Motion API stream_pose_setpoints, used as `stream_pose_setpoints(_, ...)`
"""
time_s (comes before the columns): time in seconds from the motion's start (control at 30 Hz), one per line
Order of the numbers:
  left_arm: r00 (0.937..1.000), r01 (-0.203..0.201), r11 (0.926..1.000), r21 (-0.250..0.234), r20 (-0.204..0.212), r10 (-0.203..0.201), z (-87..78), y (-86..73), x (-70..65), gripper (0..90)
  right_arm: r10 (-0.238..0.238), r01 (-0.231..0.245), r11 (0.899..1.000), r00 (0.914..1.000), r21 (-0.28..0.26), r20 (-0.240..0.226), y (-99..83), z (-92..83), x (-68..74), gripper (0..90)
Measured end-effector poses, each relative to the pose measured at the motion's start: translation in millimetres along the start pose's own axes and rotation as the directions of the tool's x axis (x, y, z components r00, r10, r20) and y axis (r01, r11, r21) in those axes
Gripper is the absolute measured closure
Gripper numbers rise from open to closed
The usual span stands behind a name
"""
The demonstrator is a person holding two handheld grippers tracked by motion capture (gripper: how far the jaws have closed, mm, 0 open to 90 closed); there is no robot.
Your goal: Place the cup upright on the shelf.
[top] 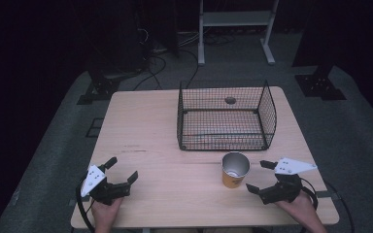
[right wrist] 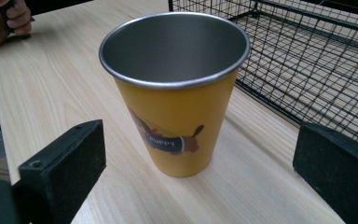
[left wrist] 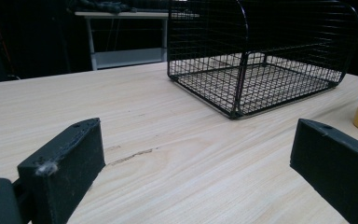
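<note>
Right gripper (top: 264,177) sits near the front edge of the table (top: 141,126), jaws spread wide and nothing between them, and the yellow cup (top: 235,170) stands just off at its nine o'clock, close by but not touching. In the right gripper view that cup (right wrist: 177,102) rises dead ahead between the two black jaws, upright, long axis vertical, steel mouth open to the ceiling, so my read is a straight push forward would bracket it. Left gripper (top: 121,174) is way over on the far side of the table, also spread and empty, with the cup out at its three o'clock and well apart; the right hand is plainly the nearer one. Behind the cup, at its twelve o'clock, sits the wire basket (top: 223,119), near but with a strip of bare wood between them, its near side lower than the others. From the left gripper view the basket (left wrist: 261,70) looks empty of goods. Nothing stands between the right jaws and the cup; the basket's near wall looks like the one thing to clear if the cup is headed in there.
</note>
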State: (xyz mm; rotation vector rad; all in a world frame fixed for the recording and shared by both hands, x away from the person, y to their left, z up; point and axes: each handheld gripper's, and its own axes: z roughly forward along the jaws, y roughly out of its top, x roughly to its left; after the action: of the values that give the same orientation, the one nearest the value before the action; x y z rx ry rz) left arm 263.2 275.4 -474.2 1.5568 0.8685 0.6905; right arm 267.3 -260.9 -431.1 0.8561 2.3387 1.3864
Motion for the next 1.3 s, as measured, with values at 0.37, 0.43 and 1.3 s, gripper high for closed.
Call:
stream_pose_setpoints(0.37,1.0000,0.001,1.0000,-0.001,0.000,-0.001,0.0,0.1,0.2,2.2,-0.010,0.010,1.000,0.9999,0.005,-0.010,6.0,9.6,1.6,2.1)
stream_pose_setpoints(0.43,1.0000,0.000,1.0000,-0.001,0.001,0.000,0.0,0.1,0.2,2.2,-0.009,0.009,1.000,0.9999,0.009,-0.011,6.7,11.9,1.2,2.1)
stream_pose_setpoints(1.3,1.0000,0.003,1.0000,-0.006,0.002,-0.003,-0.1,0.1,0.5,2.2,-0.026,0.027,0.999,0.9977,0.021,-0.062,25.5,47.8,8.4,2.1)
